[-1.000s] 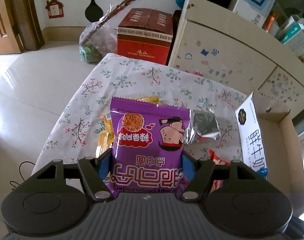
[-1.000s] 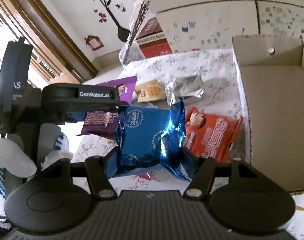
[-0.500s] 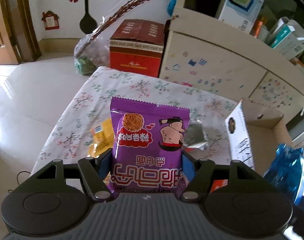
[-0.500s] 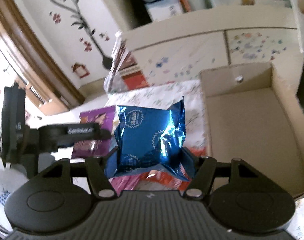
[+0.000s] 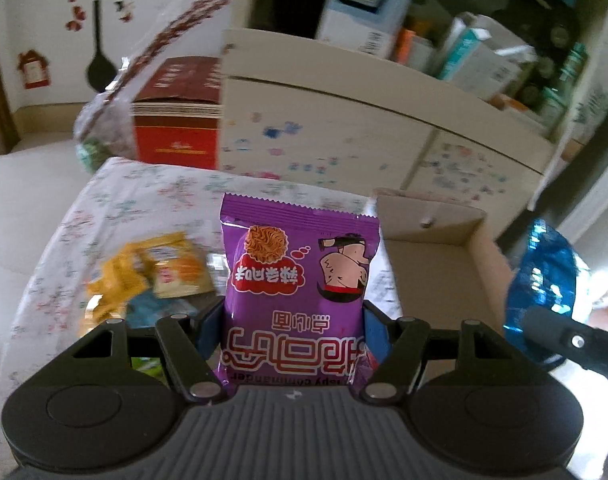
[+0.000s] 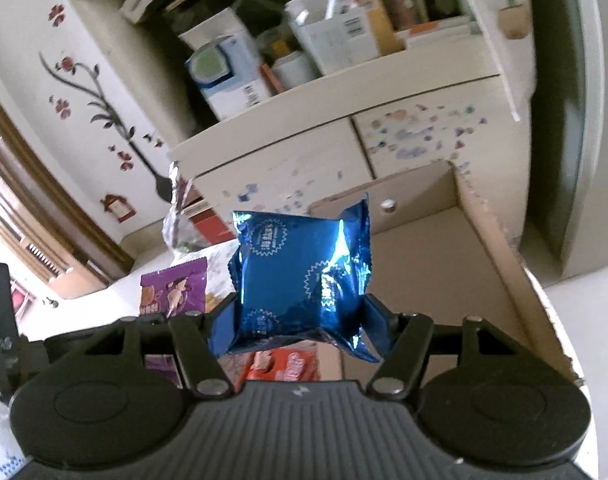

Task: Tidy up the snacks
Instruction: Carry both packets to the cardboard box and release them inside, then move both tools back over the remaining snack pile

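Left gripper (image 5: 294, 332): clamped on the lower part of a purple noodle packet (image 5: 298, 284), one blue pad pressing each side edge, the packet standing upright between them with its print upside down.
Purple noodle packet, place: up in the air, clear of the table, in front of the near left corner of the cardboard box (image 5: 431, 216).
Right gripper (image 6: 300, 324): closed on a shiny blue packet (image 6: 304, 276), pads squeezing its lower corners so the foil crumples and flares out below.
Blue packet, place: lifted off the table and hanging just before the open box, whose floor and far wall fill the view behind it; in the left camera it shows at the right edge, beside the box's right wall.
Cardboard box: open at the top, nothing visible on the bare floor inside, sitting on the right part of the table.
Table (image 5: 144, 192): covered in a flowered cloth.
Left behind on the cloth: yellow packets (image 5: 152, 276) in a loose heap at the left, blurred, and an orange-red packet (image 6: 284, 364) lying flat under the right gripper.
Background: a cream cabinet (image 5: 343, 136) dotted with stickers, and a red carton (image 5: 176, 120) on the floor beyond the table.
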Available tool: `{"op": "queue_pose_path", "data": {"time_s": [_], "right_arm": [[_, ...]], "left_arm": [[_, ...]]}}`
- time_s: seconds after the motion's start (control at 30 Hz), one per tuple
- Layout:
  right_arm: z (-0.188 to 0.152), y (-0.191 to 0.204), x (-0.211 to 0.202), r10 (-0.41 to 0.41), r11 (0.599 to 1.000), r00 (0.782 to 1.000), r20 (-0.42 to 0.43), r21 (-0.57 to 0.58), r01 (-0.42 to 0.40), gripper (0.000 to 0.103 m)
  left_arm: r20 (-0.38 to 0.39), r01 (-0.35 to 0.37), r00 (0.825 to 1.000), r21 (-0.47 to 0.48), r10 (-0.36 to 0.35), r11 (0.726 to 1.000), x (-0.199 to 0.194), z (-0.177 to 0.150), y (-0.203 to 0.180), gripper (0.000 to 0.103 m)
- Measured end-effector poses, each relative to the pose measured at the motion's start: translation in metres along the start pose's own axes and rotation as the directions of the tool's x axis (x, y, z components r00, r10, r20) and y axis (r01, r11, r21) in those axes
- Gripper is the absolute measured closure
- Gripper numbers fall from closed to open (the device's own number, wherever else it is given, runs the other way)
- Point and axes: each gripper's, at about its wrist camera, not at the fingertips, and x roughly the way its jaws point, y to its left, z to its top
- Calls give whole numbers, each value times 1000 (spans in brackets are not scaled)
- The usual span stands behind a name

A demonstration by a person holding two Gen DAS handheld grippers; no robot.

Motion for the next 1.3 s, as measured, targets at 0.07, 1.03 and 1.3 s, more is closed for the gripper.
{"op": "queue_pose_path", "data": {"time_s": [0.07,1.03,1.3], "right_arm": [[1,-6,-2,-19,1000,1000,6,11,19,37],[9,-60,-8,-160,968,987,2,199,156,24],[8,-49,-3,-68,984,998,6,168,66,24]], "left_arm": [[-2,27,1000,12,-27,1000,3,-2,-11,29],[-16,224,975,133,-224,965,8,-25,-83,6],[24,142,989,113,-146,983,-9,-9,-51,4]]}}
